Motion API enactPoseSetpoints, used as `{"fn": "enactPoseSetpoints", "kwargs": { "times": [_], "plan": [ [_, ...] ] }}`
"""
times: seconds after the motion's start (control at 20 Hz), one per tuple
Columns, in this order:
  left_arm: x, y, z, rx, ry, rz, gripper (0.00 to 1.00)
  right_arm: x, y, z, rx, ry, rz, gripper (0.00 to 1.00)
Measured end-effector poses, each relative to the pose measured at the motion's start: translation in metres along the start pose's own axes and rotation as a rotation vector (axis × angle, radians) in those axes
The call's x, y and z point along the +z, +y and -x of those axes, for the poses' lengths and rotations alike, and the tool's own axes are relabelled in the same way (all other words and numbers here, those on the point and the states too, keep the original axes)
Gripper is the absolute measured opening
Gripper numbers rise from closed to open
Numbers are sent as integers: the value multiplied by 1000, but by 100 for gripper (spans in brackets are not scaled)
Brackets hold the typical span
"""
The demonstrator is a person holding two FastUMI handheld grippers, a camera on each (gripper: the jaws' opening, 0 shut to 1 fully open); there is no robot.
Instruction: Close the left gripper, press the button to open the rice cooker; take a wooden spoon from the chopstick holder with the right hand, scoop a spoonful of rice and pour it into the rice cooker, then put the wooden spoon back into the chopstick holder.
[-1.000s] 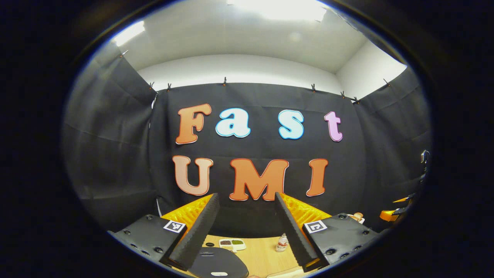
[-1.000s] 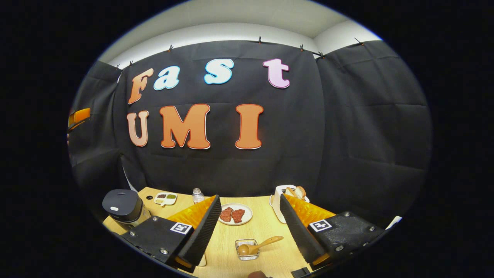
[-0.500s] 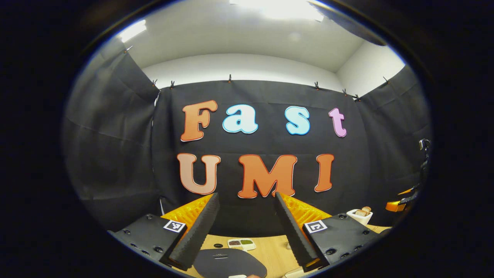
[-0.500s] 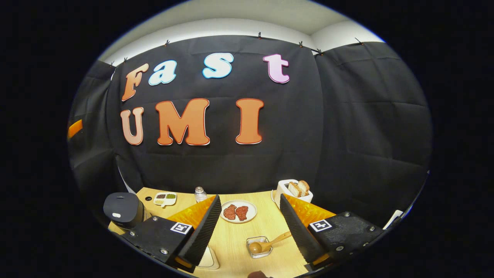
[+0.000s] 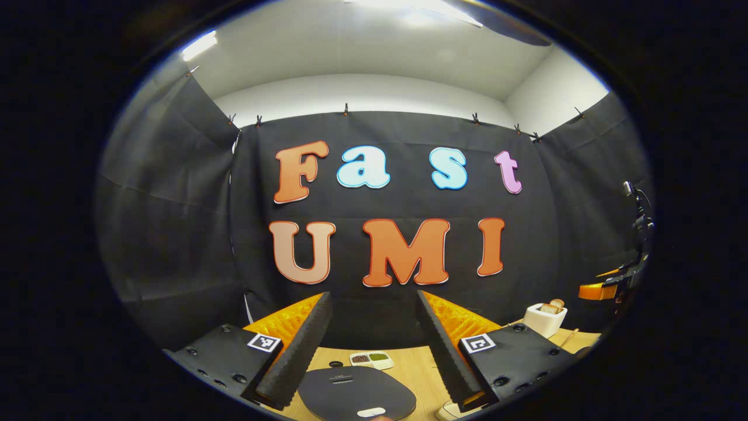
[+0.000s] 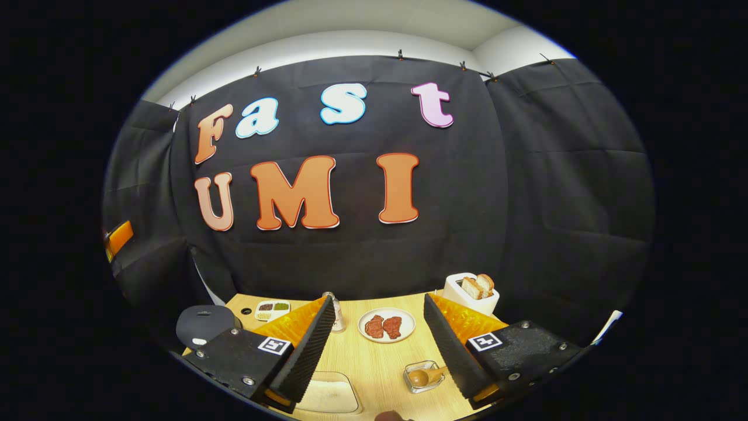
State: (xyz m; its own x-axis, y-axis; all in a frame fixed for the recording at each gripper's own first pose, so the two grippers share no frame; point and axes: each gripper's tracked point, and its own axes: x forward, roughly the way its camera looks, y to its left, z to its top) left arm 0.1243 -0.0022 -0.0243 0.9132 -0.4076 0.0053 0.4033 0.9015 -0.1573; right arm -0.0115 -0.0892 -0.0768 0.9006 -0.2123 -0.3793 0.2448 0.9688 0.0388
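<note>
Below the left tongs (image 5: 374, 351), between their two fingers and a little ahead, lay the closed black lid of the rice cooker (image 5: 356, 399), with its pale button (image 5: 371, 412) at the near edge of the lid, toward the camera. These tongs stood wide apart, so they had to be brought together before pressing, and the coming move was, in my judgement, downward and slightly back. The left tongs were clearly the nearer to the cooker. The right tongs (image 6: 378, 345) were also apart and empty, above the table (image 6: 374, 362). The wooden spoon (image 6: 425, 376) lay in a small clear holder (image 6: 422, 377) just inside their right finger, bowl to the left, handle pointing right and away.
</note>
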Motion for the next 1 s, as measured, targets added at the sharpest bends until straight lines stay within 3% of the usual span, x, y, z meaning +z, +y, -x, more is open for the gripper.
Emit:
{"fn": "enactPoseSetpoints", "kwargs": {
  "times": [0.15, 0.25, 0.45, 0.75, 0.85, 1.0],
  "plan": [
    [-6, -8, 2, 58, 36, 8, 100, -8, -13, -9, 35, 30, 5, 95],
    [3, -16, 13, 112, 31, 17, 92, -7, -13, -18, 110, 26, -12, 95],
    [34, -49, 32, 196, -38, -55, 92, 20, -34, -32, 192, -36, -27, 95],
    [65, -92, 37, 182, -124, -105, 94, 70, -49, -20, 191, -206, 46, 94],
    [66, -97, 38, 177, -128, -108, 96, 82, -45, -12, 184, -257, 83, 100],
    [58, -99, 38, 179, -110, -108, 100, 91, -38, -4, 182, -284, 93, 100]
  ]
}}
